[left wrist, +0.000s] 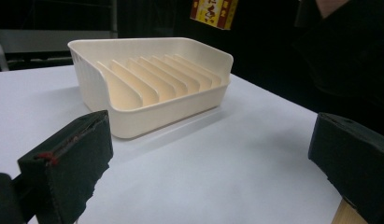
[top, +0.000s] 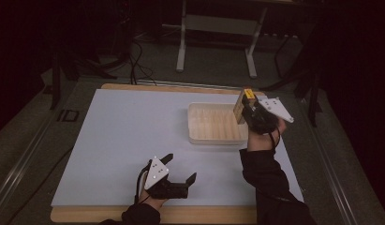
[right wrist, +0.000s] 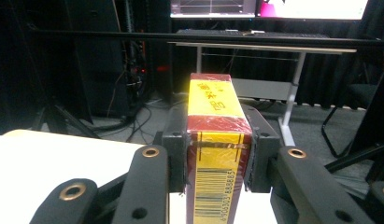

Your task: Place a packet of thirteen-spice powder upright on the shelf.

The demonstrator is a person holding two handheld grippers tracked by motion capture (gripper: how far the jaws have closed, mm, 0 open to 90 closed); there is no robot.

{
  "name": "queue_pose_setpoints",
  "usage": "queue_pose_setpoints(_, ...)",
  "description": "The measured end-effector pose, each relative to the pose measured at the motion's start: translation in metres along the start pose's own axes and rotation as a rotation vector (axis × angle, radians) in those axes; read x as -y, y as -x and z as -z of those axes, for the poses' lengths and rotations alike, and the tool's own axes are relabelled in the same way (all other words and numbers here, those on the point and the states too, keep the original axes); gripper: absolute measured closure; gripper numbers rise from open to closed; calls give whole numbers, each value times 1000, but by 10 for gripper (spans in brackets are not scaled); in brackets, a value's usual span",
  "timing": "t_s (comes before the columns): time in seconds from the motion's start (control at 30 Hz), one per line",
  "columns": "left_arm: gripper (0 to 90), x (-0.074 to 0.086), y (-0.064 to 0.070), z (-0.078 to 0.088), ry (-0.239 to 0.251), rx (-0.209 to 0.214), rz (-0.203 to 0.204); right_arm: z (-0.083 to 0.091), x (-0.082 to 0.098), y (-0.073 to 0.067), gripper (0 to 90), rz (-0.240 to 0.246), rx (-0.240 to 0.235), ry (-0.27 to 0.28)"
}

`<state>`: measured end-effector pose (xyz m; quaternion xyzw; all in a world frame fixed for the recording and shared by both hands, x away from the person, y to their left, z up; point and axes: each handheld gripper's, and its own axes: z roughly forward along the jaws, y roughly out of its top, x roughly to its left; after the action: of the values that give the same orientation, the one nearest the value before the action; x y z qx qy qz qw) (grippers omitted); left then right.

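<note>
A red and yellow box (right wrist: pixel 214 140) with a barcode sits clamped between the jaws of my right gripper (right wrist: pixel 215 154), which is shut on it. From above, that box (top: pixel 243 104) hangs over the right end of a cream ribbed tray (top: pixel 213 123), held by my right gripper (top: pixel 250 112). My left gripper (top: pixel 181 168) rests low near the table's front edge, open, nothing between its fingers (left wrist: pixel 68 163). Its own camera faces the tray (left wrist: pixel 152 84), with the box (left wrist: pixel 214 11) high at the top.
The white board (top: pixel 129 140) covers the table, with a wooden rim along the front. Beyond the far edge stand a desk frame (top: pixel 218 33) and cables on the floor. A person's dark sleeve (top: pixel 267 183) crosses the board's right front.
</note>
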<state>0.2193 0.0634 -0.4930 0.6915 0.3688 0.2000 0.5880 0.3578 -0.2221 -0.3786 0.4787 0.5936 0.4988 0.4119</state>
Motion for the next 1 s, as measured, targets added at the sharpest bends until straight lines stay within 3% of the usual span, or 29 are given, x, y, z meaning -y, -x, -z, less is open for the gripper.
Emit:
queue_pose_setpoints(0.53, 15, 1, -2, 1, 10, 7, 18, -30, 31, 1, 674, 5, 54, -40)
queue_pose_setpoints(1.0, 15, 1, -3, 1, 10, 17, 20, -44, 46, 1, 673, 3, 64, -68)
